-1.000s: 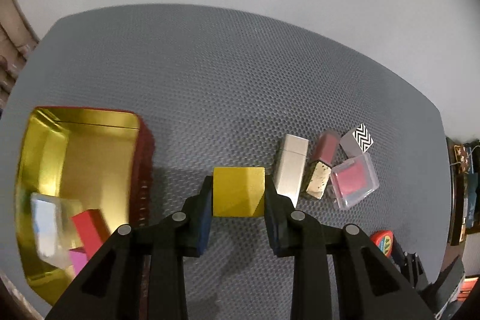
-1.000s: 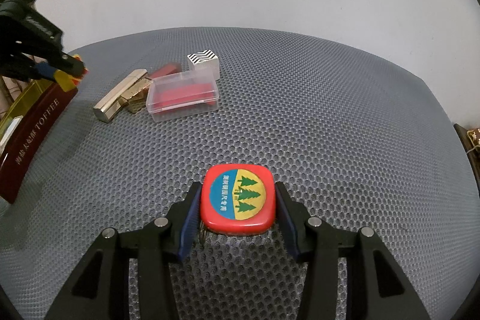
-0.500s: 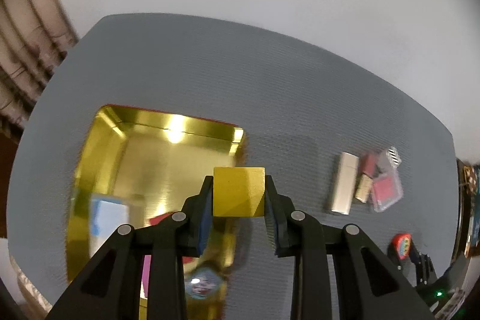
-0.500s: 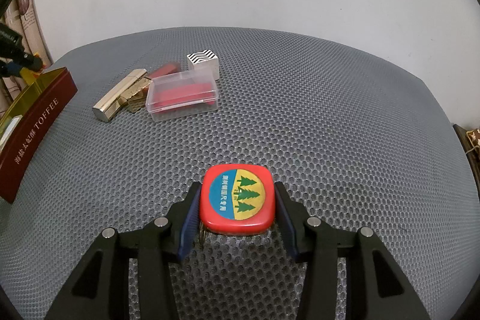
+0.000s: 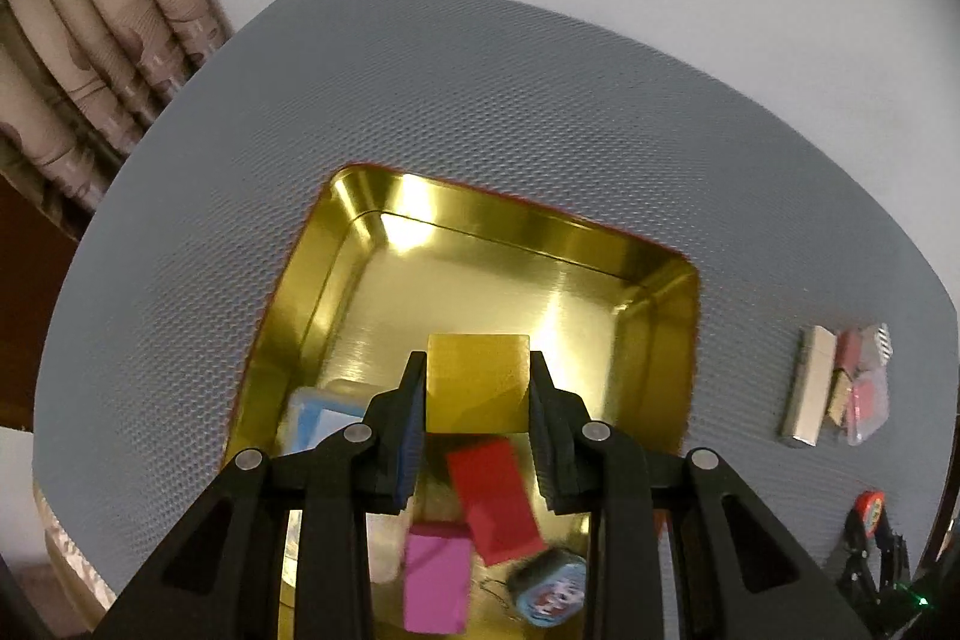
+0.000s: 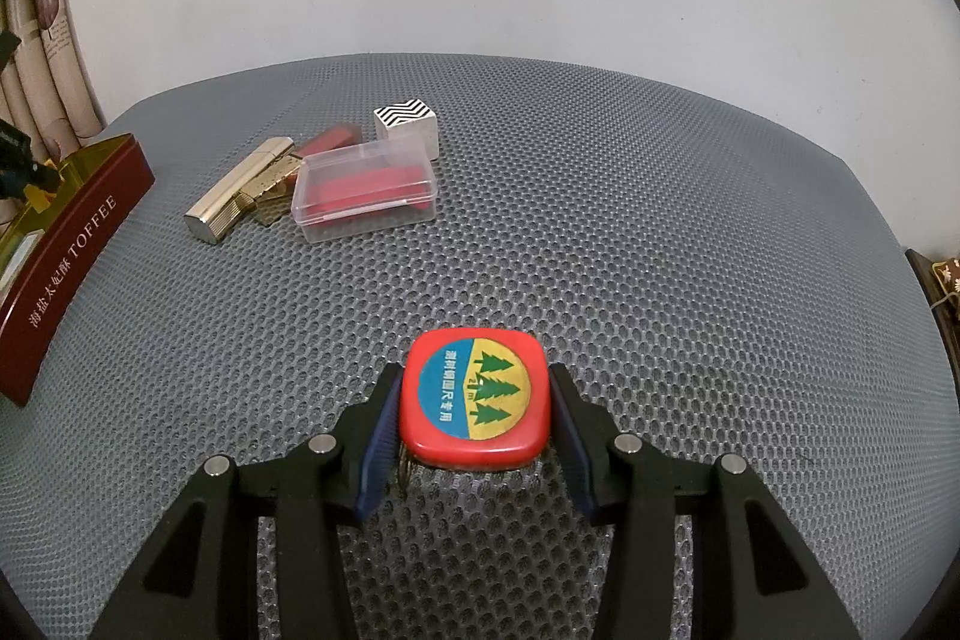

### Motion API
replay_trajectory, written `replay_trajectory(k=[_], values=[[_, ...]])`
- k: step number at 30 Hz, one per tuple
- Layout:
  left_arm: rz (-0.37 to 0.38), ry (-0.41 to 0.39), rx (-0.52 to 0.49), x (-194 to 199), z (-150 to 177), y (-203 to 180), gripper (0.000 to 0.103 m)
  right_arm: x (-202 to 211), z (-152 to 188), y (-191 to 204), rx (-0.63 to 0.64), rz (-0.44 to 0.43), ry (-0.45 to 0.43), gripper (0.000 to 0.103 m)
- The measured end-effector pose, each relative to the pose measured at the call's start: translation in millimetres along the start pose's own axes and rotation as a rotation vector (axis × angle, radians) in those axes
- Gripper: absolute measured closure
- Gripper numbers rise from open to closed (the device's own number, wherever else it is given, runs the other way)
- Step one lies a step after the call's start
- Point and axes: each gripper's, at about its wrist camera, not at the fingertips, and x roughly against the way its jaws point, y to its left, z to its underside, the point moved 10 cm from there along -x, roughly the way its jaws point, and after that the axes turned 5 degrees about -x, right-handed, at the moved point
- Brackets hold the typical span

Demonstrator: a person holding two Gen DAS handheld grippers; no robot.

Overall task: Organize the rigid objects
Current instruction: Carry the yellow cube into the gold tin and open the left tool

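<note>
My left gripper [image 5: 478,400] is shut on a yellow block [image 5: 478,382] and hangs over the open gold tin [image 5: 420,232], pointing steeply down into it. Inside the tin lie a red block [image 5: 495,502], a pink block [image 5: 436,580], a blue-and-white box [image 5: 318,418] and a small blue round-cornered item [image 5: 549,592]. My right gripper [image 6: 474,412] rests on the grey mesh mat [image 6: 660,220], shut on a red tape measure [image 6: 474,400] with a blue and yellow label. The tape measure sits flat on the mat.
A cluster lies at the mat's back left in the right wrist view: a clear case with red contents [image 6: 366,190], a zigzag-patterned white cube [image 6: 408,127], a silver bar [image 6: 237,199], a small gold piece [image 6: 270,184] and a pink-red bar [image 6: 333,139]. The tin's maroon side [image 6: 78,244] stands further left.
My left gripper has carried the yellow block leftward from above the mat to above the tin's inside. The right gripper and tape measure have not moved.
</note>
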Motion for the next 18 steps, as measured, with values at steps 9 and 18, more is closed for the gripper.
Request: replay_trajectory(k=[9,18], values=[[-0.027,0.008,0.008,-27,-5,19,0.076,0,0,-3,0.001,0.0,0.0,0.055],[-0.041,0.031,-0.015,-44,-8,11,0.076,-1,0,-6,0.001,0.001,0.0,0.055]])
